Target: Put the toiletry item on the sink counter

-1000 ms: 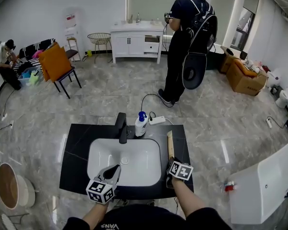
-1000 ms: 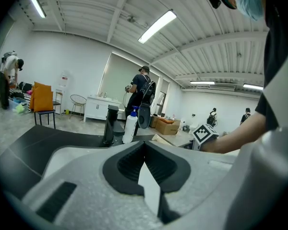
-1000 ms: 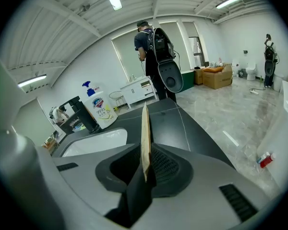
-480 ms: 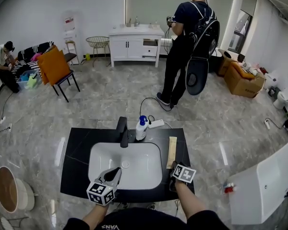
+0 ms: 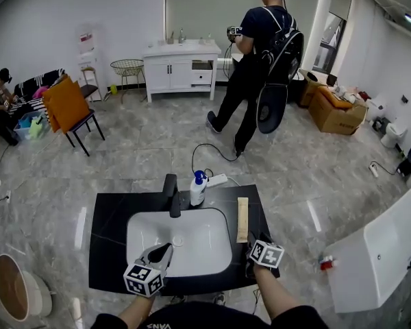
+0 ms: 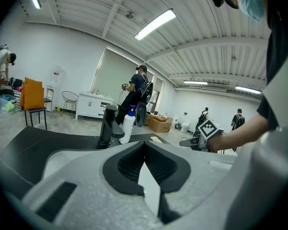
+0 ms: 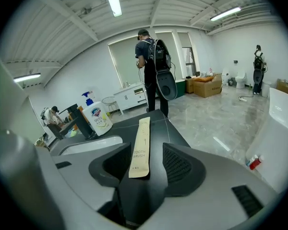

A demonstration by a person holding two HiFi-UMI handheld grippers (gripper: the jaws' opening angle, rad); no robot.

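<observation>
A paper toothbrush packet (image 5: 242,219) lies flat on the black sink counter (image 5: 109,252), just right of the white basin (image 5: 192,235), a little below the middle of the head view. In the right gripper view its near end (image 7: 140,147) sits between the jaws of the right gripper (image 7: 143,164), which are spreading apart, with neither pad pressing on the paper. The left gripper (image 5: 166,249) hovers over the basin's lower left edge, and the left gripper view shows its jaws (image 6: 144,150) together, with nothing between them. Behind the basin stand a black faucet (image 5: 171,194) and, just to its right, a white soap bottle (image 5: 198,188) with a blue pump. In the upper middle, a person with a backpack (image 5: 257,60) stands near a white cabinet (image 5: 181,60); an orange chair (image 5: 67,105) sits at upper left.
</observation>
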